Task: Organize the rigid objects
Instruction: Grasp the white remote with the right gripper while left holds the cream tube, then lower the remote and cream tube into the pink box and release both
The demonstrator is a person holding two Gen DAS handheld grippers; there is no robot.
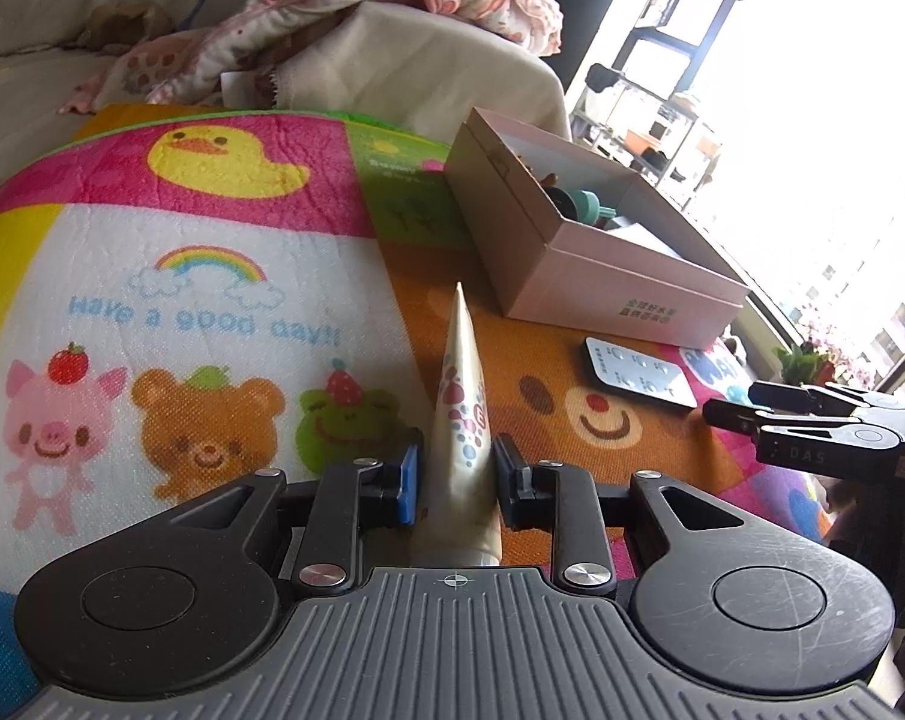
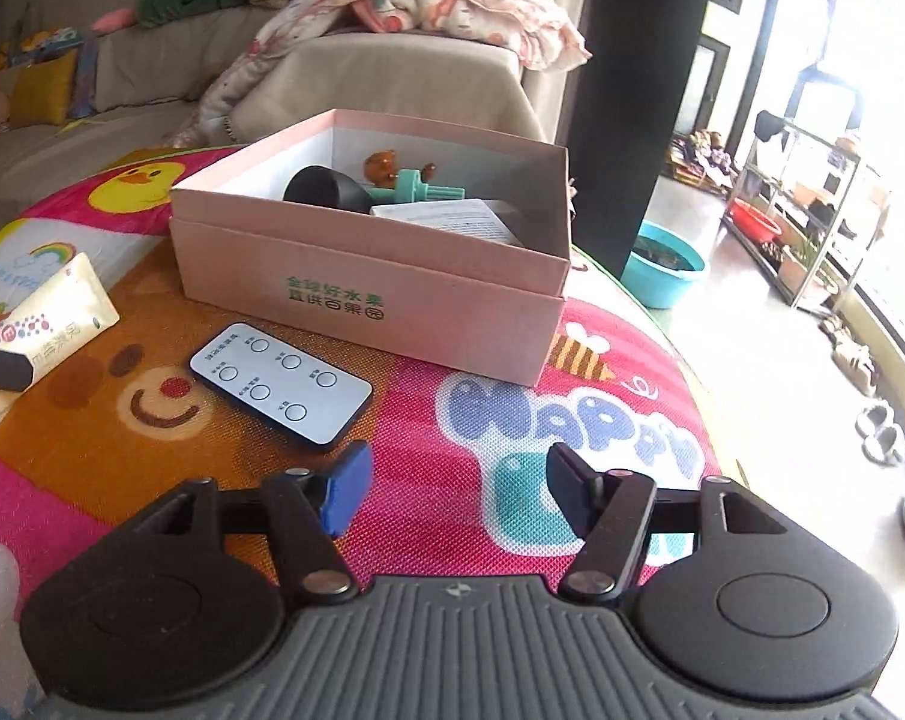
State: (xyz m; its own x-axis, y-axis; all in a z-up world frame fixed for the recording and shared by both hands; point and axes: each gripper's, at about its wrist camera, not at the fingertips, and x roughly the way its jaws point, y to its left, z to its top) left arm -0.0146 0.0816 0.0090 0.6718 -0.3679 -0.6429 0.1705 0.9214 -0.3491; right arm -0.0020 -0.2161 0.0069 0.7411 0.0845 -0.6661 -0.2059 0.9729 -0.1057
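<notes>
L gripper [image 1: 456,480] clamped on cream tube [image 1: 460,414]. R gripper [image 2: 449,492] approx half open, empty; remote [image 2: 280,383] just ahead-left of fingers, box [image 2: 368,276] edge beyond.

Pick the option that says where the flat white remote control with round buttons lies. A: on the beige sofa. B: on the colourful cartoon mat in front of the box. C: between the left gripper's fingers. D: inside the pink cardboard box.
B: the flat white remote control rests on the colourful cartoon mat, just in front of the pink cardboard box, untouched by either gripper.
</notes>
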